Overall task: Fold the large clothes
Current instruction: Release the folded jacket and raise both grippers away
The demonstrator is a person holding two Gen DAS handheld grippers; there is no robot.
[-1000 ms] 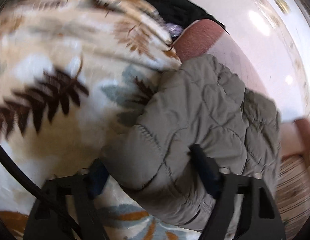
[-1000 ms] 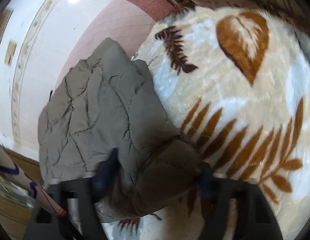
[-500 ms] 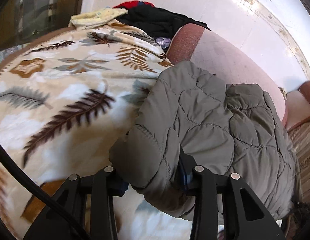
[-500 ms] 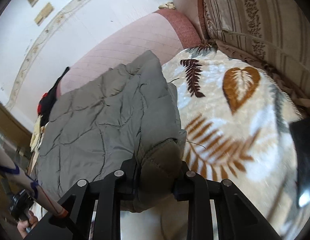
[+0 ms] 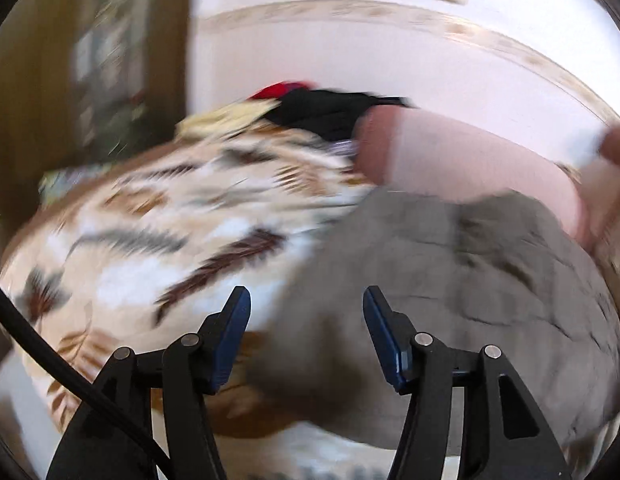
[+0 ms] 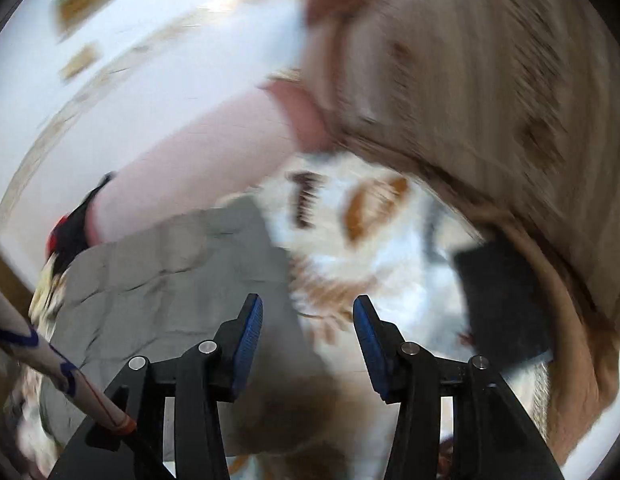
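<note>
Blurrily, both views show a grey quilted padded jacket (image 5: 450, 280) lying on a cream fleece blanket with brown leaf print (image 5: 157, 232). Left gripper (image 5: 305, 308) hangs open above the jacket's near edge, holding nothing. Right gripper (image 6: 307, 316) is likewise spread open and empty, with the jacket (image 6: 169, 280) left of it.

Your right tool (image 6: 307, 312) has its blue-padded fingers (image 6: 249, 332) spread wide, nothing between them. View is motion-blurred. The grey quilted padded jacket (image 6: 169, 280) lies folded at left on the cream fleece blanket with brown leaf print (image 6: 350, 248). A flat black rectangular object (image 6: 506, 300) sits on the blanket at right. Striped beige sofa cushion (image 6: 490, 80) at upper right, pink sofa back (image 6: 197, 164) behind the jacket. Black and red clothing (image 6: 69, 232) at far left.
</note>
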